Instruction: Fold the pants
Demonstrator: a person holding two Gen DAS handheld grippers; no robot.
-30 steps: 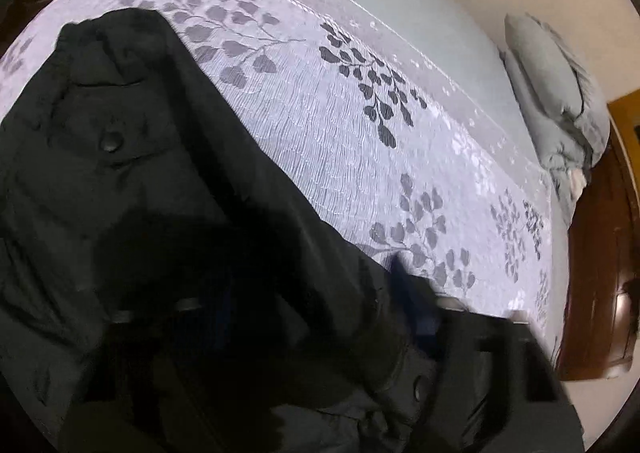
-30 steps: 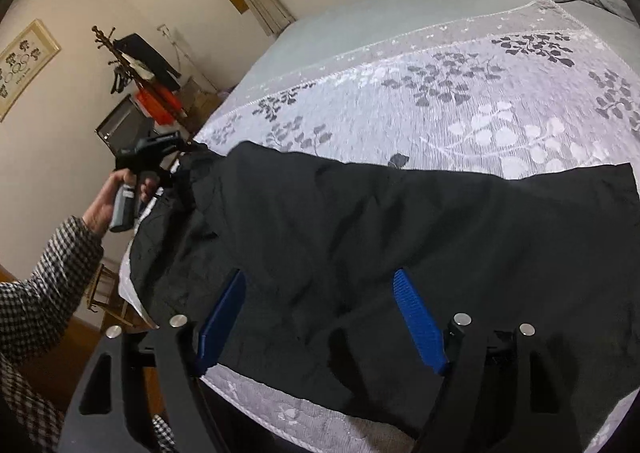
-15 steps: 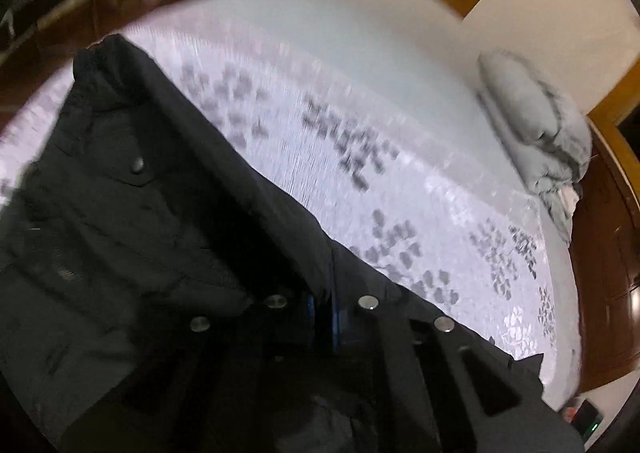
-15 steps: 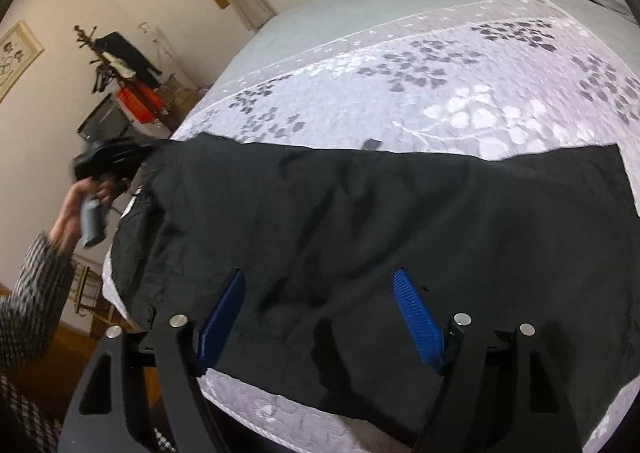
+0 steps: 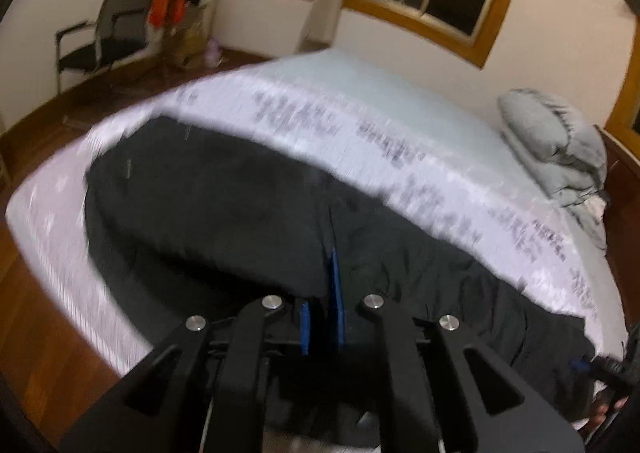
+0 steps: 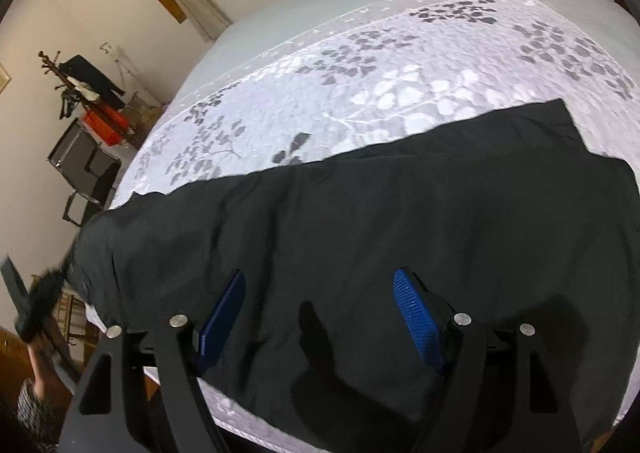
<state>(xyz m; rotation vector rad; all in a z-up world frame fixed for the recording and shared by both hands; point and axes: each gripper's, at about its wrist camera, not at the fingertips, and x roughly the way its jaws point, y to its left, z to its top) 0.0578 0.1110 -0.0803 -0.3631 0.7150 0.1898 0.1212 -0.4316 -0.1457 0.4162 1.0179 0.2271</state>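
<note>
Black pants [image 6: 400,221]: spread flat along the bed's [image 6: 400,65] near edge, long axis parallel to that edge. Left gripper [image 5: 322,309]: blue pads pressed together; whether on fabric, cannot tell. Right gripper [image 6: 320,317]: spread wide above the pants.

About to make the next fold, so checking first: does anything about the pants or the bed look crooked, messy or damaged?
Mostly fine. The black pants lie spread across the white leaf-patterned bedspread. Only their left end droops over the bed's edge, with light wrinkles there. No damage visible.
</note>
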